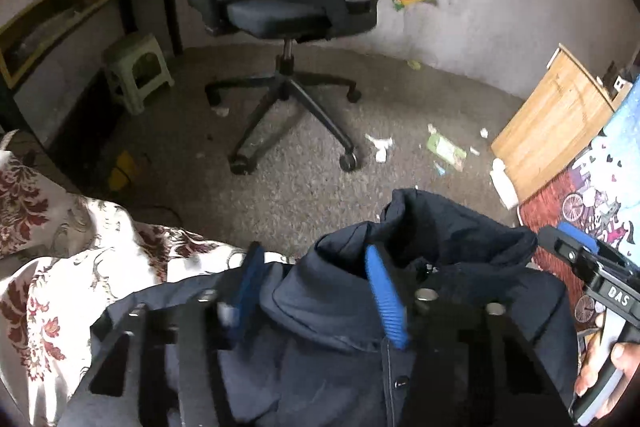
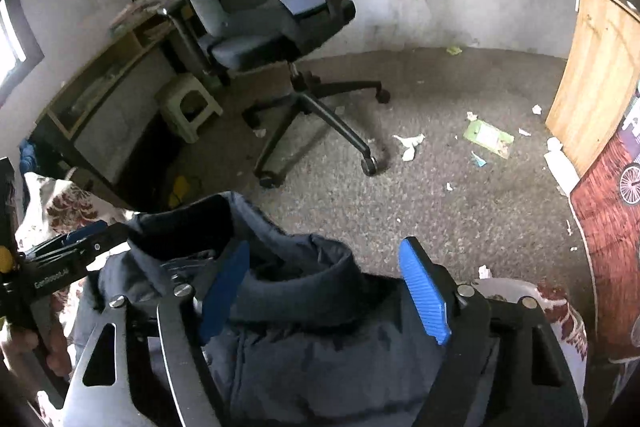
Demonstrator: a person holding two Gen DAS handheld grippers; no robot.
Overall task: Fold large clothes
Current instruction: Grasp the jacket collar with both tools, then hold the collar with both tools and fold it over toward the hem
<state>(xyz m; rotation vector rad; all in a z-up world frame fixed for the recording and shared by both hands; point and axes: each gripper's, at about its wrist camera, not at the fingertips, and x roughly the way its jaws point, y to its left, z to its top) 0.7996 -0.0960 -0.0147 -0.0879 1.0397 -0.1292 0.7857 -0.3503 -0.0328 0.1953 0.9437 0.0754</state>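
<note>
While our left hand-held gripper (image 1: 316,297) and right hand-held gripper (image 2: 326,297) straddle the collar of the dark navy padded jacket (image 1: 420,267) on the floral-sheeted bed (image 1: 60,287), unclamped, thick fabric could slip free.

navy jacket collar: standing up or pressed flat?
Standing up. The dark navy padded jacket has its collar raised in a loose open ring; front looks snapped shut below it.
</note>
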